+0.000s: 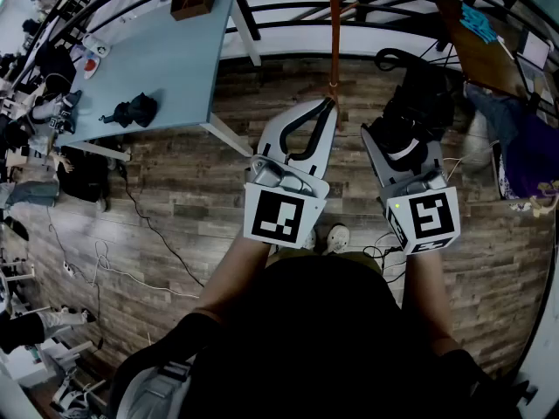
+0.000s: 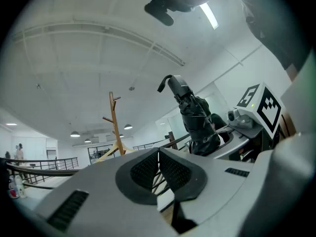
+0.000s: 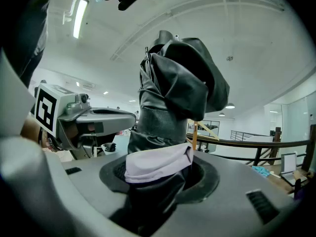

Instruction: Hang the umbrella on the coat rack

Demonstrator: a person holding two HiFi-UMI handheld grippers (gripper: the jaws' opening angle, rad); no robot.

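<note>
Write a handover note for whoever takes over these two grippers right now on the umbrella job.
Left gripper: shut, empty, beside the right one.
Right gripper: shut on the folded black umbrella, which stands roughly upright in it.
Coat rack: wooden, ahead of both grippers, not touching the umbrella.
Done: umbrella is in hand.
Left: bring it to the rack and hang it on a peg.

The coat rack (image 1: 333, 33) runs off the head view's top edge. The lower end of the umbrella (image 3: 170, 93) is buried in the right gripper (image 3: 158, 174). A dark item (image 1: 131, 109) on the worktop (image 1: 175, 59) is too small to identify.
</note>
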